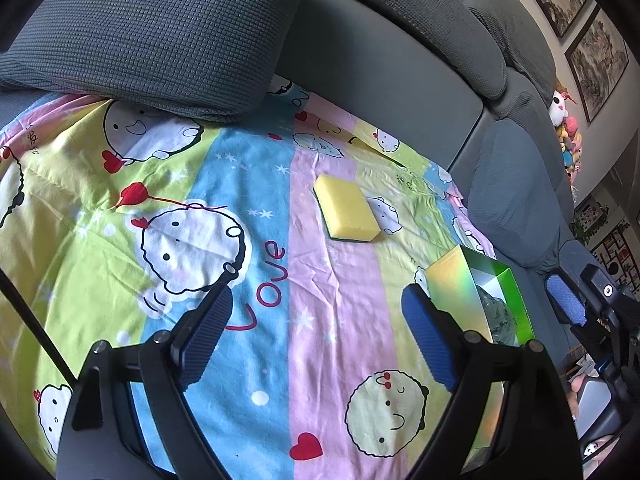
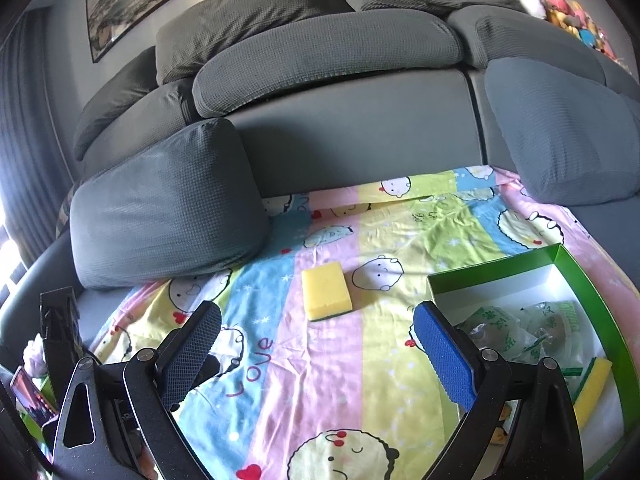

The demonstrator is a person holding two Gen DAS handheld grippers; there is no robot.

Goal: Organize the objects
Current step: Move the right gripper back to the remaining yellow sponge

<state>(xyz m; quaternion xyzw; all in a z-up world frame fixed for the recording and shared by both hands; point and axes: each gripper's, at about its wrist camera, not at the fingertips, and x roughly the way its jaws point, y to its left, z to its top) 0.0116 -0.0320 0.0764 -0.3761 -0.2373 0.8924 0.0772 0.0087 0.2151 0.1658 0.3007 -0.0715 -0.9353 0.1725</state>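
Observation:
A yellow sponge [image 1: 346, 208] with a green underside lies on the cartoon-print sheet [image 1: 240, 200], ahead of both grippers; it also shows in the right wrist view [image 2: 325, 290]. A green open box [image 2: 580, 280] sits at the right and holds plastic-wrapped packets [image 2: 516, 332] and a second yellow sponge [image 2: 592, 388]. In the left wrist view the box [image 1: 508, 300] stands by the right finger. My left gripper [image 1: 316, 312] is open and empty above the sheet. My right gripper [image 2: 318, 332] is open and empty, its right finger over the box's near left corner.
A grey cushion [image 2: 168, 204] lies at the back left of the sheet, another [image 2: 560, 136] at the back right. The grey sofa back [image 2: 360, 128] rises behind. Soft toys [image 2: 560, 4] sit at the far right. A phone [image 2: 28, 396] is at the lower left.

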